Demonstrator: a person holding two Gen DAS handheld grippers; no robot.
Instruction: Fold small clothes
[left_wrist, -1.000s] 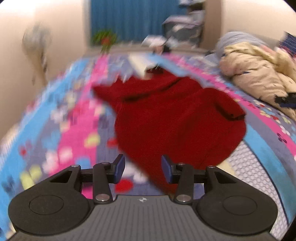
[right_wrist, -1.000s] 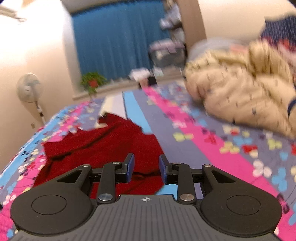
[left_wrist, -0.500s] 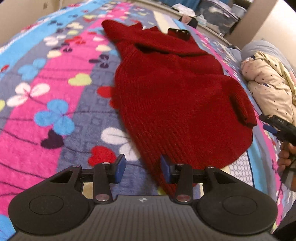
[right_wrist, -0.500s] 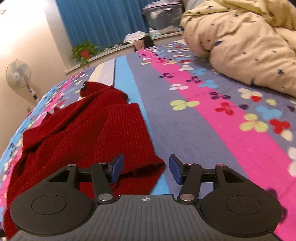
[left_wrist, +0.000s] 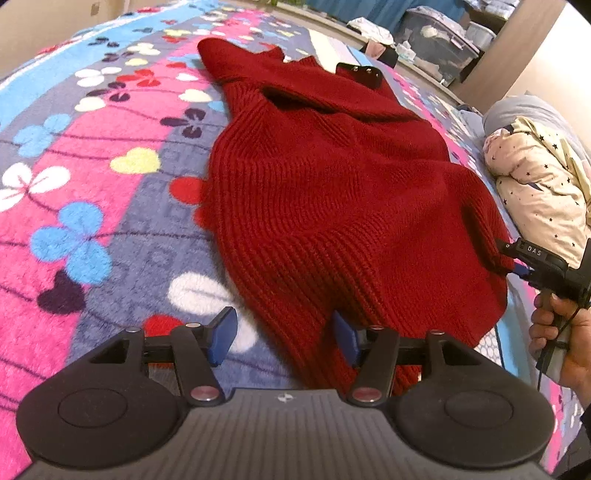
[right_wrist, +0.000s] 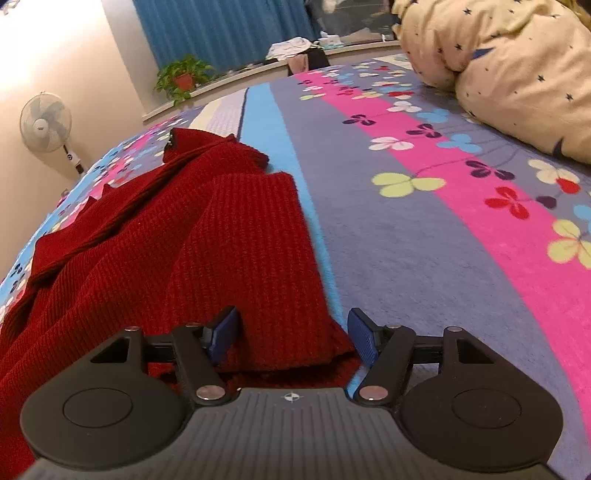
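Sweater: a red ribbed knit lying on the flowered blanket, its hem near and its neck toward the far end, where a small dark tag shows. It is spread mostly flat, though not smoothed; the body is rumpled, and in the right wrist view one sleeve lies doubled over the body along the right edge, its cuff near. Whether that counts as a first fold or just how it landed I cannot tell. I judge the folding barely begun, if at all: no tidy fold shows, and everything is still to do. The left gripper sits at the near left corner of the hem, jaws opening, with the hem's edge between them but the pads not pressing on it. The right gripper is at the near right edge, jaws also opening, the cuff between them and not pinched. Further out, a cream star-print quilt is heaped on the right of the bed, well apart from the sweater, and a fan and a plant stand by the far wall.
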